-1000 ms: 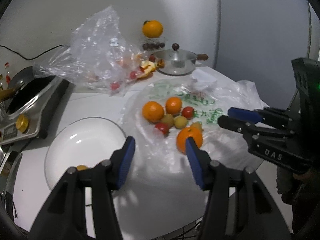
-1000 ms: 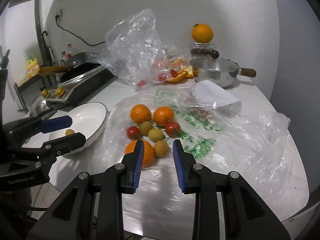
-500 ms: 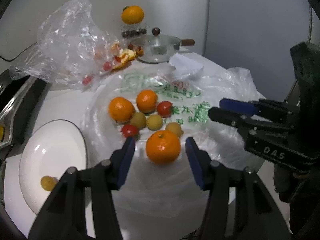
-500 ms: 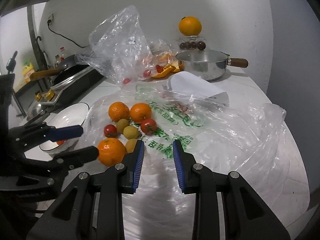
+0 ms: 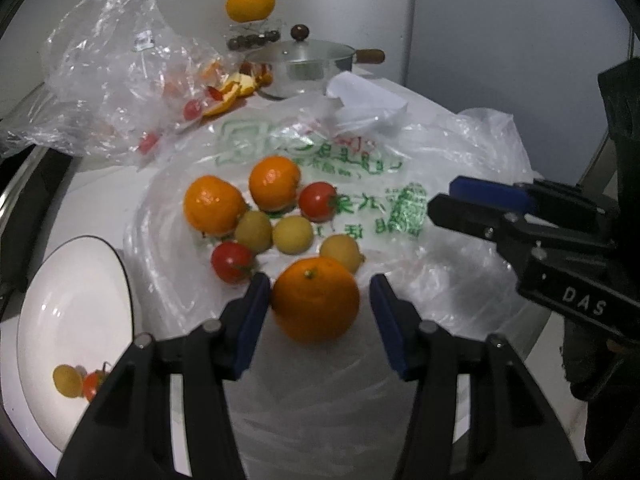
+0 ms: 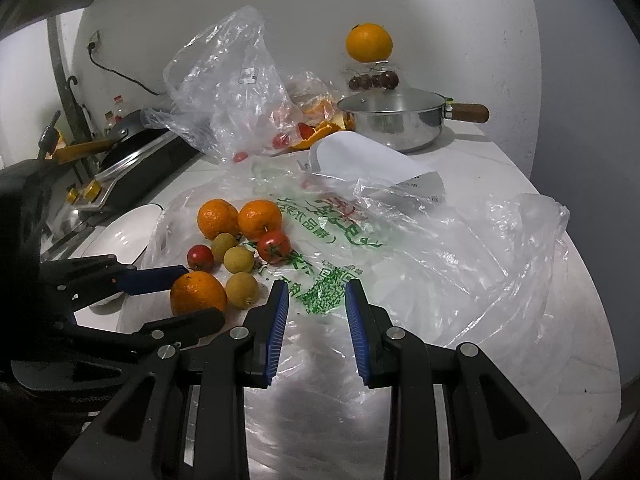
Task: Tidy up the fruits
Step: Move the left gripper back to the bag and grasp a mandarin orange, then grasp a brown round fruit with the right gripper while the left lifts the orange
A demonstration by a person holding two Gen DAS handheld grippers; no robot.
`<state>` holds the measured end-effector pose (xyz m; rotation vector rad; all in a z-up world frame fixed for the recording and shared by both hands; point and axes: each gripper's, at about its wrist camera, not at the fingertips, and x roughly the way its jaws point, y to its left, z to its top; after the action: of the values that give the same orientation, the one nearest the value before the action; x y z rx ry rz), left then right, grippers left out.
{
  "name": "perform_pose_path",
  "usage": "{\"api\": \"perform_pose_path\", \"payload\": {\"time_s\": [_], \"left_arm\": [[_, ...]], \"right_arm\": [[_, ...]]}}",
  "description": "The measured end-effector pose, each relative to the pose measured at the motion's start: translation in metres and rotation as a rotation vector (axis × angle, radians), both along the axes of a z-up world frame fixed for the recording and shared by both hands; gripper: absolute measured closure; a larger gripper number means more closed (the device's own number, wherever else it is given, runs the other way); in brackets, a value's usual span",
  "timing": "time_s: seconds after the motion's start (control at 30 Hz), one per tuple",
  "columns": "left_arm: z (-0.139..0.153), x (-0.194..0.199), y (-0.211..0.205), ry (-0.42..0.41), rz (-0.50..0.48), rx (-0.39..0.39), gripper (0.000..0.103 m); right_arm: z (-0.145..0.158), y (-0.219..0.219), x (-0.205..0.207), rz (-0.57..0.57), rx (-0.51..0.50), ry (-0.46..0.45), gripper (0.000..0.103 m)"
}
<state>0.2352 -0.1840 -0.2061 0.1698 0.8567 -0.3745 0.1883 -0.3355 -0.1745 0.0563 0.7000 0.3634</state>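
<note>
Left gripper (image 5: 316,300) gapes around an orange (image 5: 316,304); right gripper (image 6: 314,300) open; white bowl (image 5: 60,280) holds two small fruits (image 5: 78,380).

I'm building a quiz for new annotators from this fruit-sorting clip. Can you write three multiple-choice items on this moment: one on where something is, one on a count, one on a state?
1. Where is the nearest orange?
A. In the white plate
B. Between the open fingers of the left claw
C. On the pot lid

2. How many red tomatoes lie among the loose fruit on the printed plastic bag?
A. Two
B. Four
C. None

3. What is the state of the right claw?
A. Shut on a tomato
B. Shut on the bag
C. Open, holding nothing

Answers:
1 B, the blue pads flank the orange on both sides, a gap showing on the right.
2 A, one tomato beside the far oranges, another nearer the white plate.
3 C, only the bag shows between its spread fingers.
</note>
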Motion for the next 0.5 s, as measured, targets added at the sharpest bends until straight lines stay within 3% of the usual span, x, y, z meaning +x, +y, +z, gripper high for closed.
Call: {"api": "perform_pose_path", "payload": {"time_s": [0.03,0.5], "left_arm": [[-0.001,0.001,0.000,-0.002,0.005,0.001,0.056],[0.021,-0.008,0.029,-0.057,0.006,-0.079,0.057]], "right_arm": [[0.000,0.001,0.001,0.001,-0.002,-0.001,0.072],[0.001,0.029,0.014,0.035,-0.020,0.010,0.072]]}}
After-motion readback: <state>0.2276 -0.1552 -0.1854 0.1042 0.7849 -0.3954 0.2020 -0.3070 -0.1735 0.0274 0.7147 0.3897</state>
